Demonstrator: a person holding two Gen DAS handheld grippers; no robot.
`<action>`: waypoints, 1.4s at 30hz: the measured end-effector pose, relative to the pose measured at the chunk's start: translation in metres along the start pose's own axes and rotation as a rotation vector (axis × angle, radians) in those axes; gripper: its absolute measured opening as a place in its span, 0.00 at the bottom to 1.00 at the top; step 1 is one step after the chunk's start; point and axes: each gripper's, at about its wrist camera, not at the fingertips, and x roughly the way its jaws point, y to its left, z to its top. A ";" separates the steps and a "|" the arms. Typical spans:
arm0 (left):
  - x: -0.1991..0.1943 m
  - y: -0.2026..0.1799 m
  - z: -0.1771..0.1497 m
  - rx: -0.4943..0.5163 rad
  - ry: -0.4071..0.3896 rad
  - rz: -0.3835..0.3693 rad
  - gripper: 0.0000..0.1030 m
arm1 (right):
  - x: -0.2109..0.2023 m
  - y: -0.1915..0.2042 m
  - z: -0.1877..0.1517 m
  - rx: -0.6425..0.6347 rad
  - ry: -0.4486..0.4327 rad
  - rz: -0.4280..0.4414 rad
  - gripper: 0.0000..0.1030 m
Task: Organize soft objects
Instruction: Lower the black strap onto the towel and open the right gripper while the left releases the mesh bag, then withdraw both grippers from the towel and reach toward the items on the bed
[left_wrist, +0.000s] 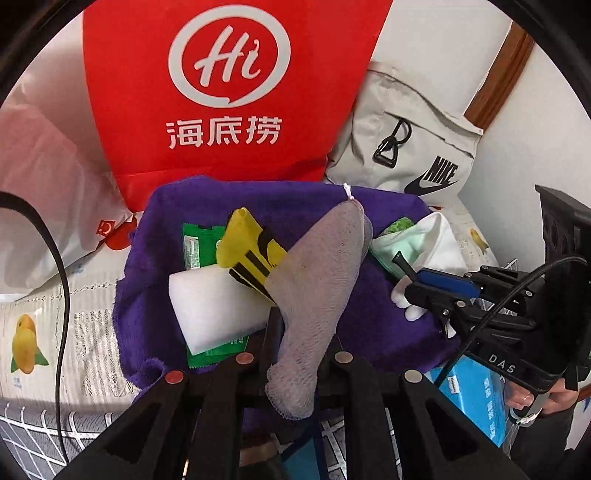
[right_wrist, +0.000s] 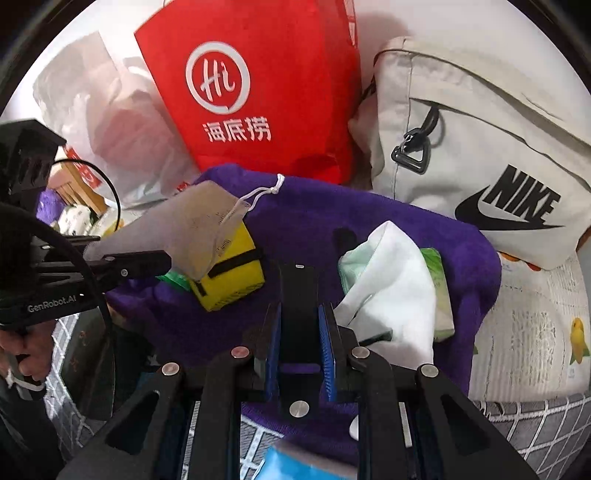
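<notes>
a: purple towel (left_wrist: 155, 266) covers the bed; red bag (left_wrist: 229, 92) behind.
b: left tool (left_wrist: 299, 332) clamps grey mesh pouch (left_wrist: 317, 273) above the towel. right tool (right_wrist: 299, 291) parted, holding nothing.

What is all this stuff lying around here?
mesh pouch: 1, grey, pinched in left tongs above the towel
towel: 1, purple, under the pile
sponge block: 1, white, on towel
yellow pouch: 1, black-striped, on towel
white cloth: 1, on towel, right side
red bag: 1, behind
Nike bag: 1, beige, back right
left tongs: black, shut
right tongs: black with blue pads, slightly apart, holding nothing
</notes>
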 end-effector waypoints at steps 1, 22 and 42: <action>0.003 -0.001 0.001 0.004 0.008 0.003 0.11 | 0.003 0.001 0.001 -0.009 0.006 -0.010 0.20; 0.012 -0.005 0.007 0.026 0.035 0.055 0.18 | 0.033 -0.017 0.010 -0.017 0.088 -0.075 0.20; -0.050 -0.011 -0.016 0.030 -0.039 0.113 0.53 | -0.014 0.005 0.007 -0.027 0.004 -0.036 0.45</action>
